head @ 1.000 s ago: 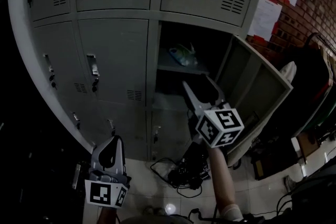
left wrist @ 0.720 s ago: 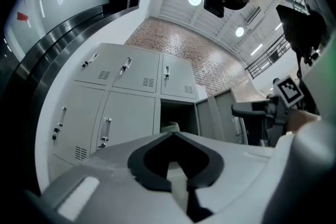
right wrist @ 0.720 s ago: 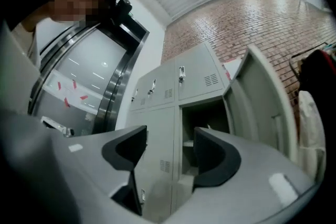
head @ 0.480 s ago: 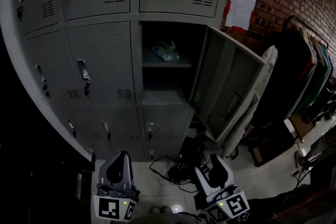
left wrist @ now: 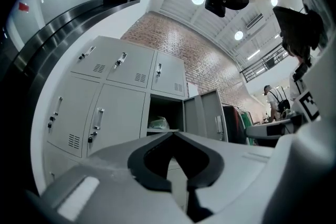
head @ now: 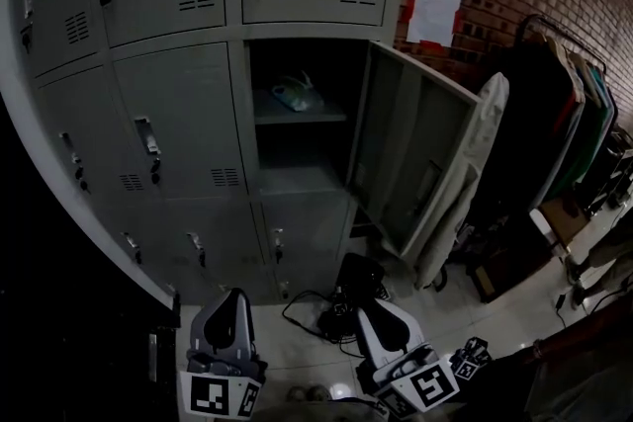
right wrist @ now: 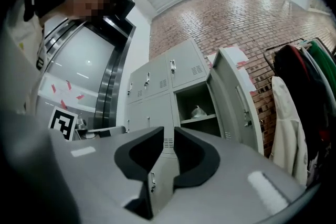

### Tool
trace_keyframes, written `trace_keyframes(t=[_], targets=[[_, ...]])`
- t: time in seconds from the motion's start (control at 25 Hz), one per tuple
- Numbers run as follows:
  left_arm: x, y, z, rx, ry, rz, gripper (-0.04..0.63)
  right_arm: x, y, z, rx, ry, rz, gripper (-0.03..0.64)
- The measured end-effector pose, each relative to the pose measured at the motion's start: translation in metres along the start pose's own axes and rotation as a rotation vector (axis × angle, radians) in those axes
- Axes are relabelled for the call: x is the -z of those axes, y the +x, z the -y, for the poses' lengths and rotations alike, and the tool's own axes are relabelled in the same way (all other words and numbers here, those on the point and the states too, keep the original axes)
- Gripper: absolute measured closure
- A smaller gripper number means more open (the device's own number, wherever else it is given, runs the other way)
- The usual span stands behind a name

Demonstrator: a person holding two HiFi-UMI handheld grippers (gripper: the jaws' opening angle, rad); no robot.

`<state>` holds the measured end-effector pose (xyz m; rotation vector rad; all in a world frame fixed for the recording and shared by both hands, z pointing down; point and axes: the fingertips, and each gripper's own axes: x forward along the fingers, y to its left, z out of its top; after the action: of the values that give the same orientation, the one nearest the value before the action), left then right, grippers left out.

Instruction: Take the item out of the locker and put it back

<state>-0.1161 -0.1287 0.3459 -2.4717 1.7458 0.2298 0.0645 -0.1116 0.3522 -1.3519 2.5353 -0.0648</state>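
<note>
Trouble ahead: left tongs [left wrist: 173, 134] together, right tongs [right wrist: 168, 131] empty, jaws just closing to a slit; unless reopened, they would shove the bag [head: 295, 94], far above and ahead, deeper into the locker [head: 297, 178].

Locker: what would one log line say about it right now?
locker door: open | item: on shelf inside | left gripper: jaws together, empty | right gripper: jaws just closing, narrow gap, empty

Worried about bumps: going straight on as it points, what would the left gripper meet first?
Probably into the open locker, toward its shelf and the item; nothing nearer shows, though depth is unclear.
</note>
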Motion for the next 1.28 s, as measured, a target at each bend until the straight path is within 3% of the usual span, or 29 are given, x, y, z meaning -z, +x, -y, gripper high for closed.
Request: trace_keyframes(t=[0.12, 0.2, 1.0, 1.28], targets=[[0.003, -0.002, -0.005, -0.017, -0.003, -0.008, 0.591, 0.002, 0.002, 0.000, -0.011, 0.000, -0.004, 0.565], [0.005, -0.004, -0.009, -0.031, -0.012, -0.013, 0.591, 0.004, 0.004, 0.000, -0.013, 0.006, -0.005, 0.615], [0.014, 0.002, 0.002, 0.004, -0.028, -0.042, 0.591, 0.016, -0.005, 0.010, 0.038, 0.001, -0.058, 0.615], [0.005, 0.001, 0.004, -0.026, -0.072, -0.015, 0.591, 0.018, -0.006, 0.024, 0.094, 0.035, -0.054, 0.615]])
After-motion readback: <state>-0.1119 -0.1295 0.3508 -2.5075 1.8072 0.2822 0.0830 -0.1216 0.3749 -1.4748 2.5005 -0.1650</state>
